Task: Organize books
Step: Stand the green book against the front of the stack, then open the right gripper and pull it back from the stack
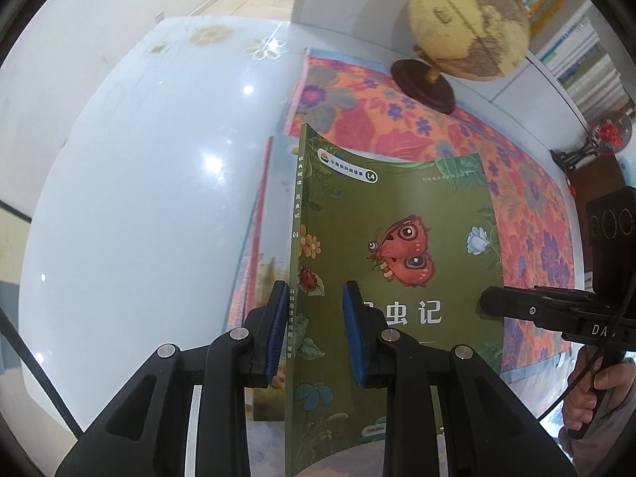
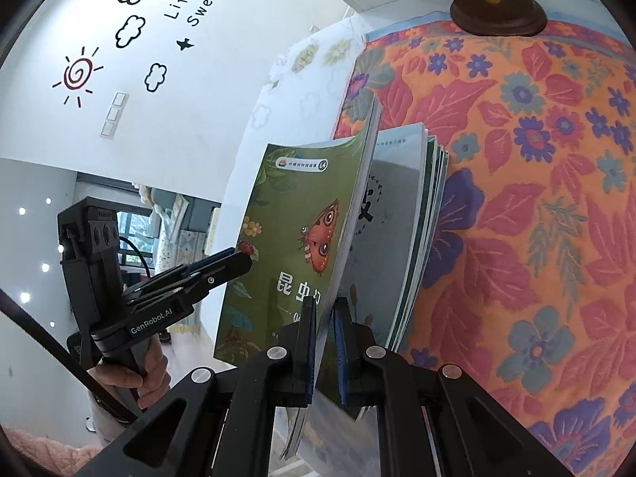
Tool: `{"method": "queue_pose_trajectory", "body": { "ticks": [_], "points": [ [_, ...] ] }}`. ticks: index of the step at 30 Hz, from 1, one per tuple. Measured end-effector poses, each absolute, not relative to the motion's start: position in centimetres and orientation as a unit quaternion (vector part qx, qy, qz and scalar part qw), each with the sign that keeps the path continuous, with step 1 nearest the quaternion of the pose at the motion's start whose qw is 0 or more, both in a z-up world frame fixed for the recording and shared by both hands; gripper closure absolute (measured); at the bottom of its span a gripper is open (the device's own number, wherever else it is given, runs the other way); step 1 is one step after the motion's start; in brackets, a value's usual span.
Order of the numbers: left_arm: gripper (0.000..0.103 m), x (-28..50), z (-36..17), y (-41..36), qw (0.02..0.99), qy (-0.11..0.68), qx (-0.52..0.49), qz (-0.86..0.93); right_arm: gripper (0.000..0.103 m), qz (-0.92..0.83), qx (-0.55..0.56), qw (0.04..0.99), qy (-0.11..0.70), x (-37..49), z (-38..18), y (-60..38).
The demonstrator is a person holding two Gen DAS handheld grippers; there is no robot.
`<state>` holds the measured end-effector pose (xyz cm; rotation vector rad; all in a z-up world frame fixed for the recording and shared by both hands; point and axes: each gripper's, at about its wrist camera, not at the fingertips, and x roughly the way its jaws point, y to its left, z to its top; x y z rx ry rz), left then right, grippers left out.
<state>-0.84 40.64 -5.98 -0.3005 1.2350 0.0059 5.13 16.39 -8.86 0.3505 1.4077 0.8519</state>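
The left hand-held gripper [image 1: 314, 330] clasps the green book's [image 1: 397, 238] spine; the right hand-held gripper [image 2: 326, 342] pinches its pages.

Left wrist view looks steeply down, close on the green book [image 1: 397, 262]; right wrist view faces it edge-on from nearby; both share book, floral cloth [image 1: 528, 206], globe [image 1: 469, 20].

The right hand-held gripper [image 2: 325, 349] is clamped on the lower edge of a stack of thin books [image 2: 381, 238], the green book [image 2: 294, 234] with a red butterfly on top. The left hand-held gripper [image 2: 238, 258], in a hand [image 2: 135, 377], has its tip at the green cover's left edge. Below lies a floral cloth [image 2: 536, 198]; a globe's wooden base [image 2: 497, 12] stands at its far end.
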Motion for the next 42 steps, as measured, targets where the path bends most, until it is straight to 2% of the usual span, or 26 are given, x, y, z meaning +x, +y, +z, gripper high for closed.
{"method": "queue_pose_trajectory", "body": {
  "ticks": [12, 23, 26, 30, 32, 36, 38, 40, 42],
  "points": [
    [0.08, -0.3, -8.8, 42.3, 0.794, 0.585, -0.166, 0.013, 0.095, 0.348, 0.143, 0.692, 0.616, 5.7, -10.3, 16.8],
    [0.077, -0.1, -9.1, 42.4, 0.799, 0.577, -0.166, 0.018, 0.092, 0.322, 0.145, 0.703, 0.617, 5.7, -11.5, 16.5],
    [0.077, -0.2, -9.1, 42.6, 0.798, 0.578, -0.172, 0.019, 0.089, 0.313, 0.143, 0.7, 0.626, 5.6, -11.5, 16.6],
    [0.077, -0.2, -9.1, 42.6, 0.796, 0.58, -0.171, 0.025, 0.077, 0.312, 0.154, 0.699, 0.624, 5.2, -11.3, 16.7],
    [0.077, -0.4, -8.7, 42.7, 0.798, 0.579, -0.163, 0.037, 0.076, 0.302, 0.146, 0.707, 0.622, 5.1, -10.9, 16.7],
    [0.077, -1.2, -6.2, 42.5, 0.81, 0.561, -0.165, 0.036, 0.076, 0.3, 0.092, 0.78, 0.542, 3.3, -6.8, 16.1],
    [0.074, -1.6, -4.8, 42.3, 0.817, 0.551, -0.167, 0.035, 0.07, 0.287, 0.056, 0.824, 0.485, 1.9, -3.9, 15.4],
    [0.073, -2.0, -3.2, 41.8, 0.823, 0.542, -0.166, 0.034, 0.042, 0.279, 0.059, 0.853, 0.437, 0.9, -1.3, 14.3],
    [0.073, -2.5, -1.9, 40.9, 0.828, 0.536, -0.16, 0.034, 0.031, 0.278, 0.094, 0.866, 0.406, 0.3, 0.7, 12.9]
  ]
}}
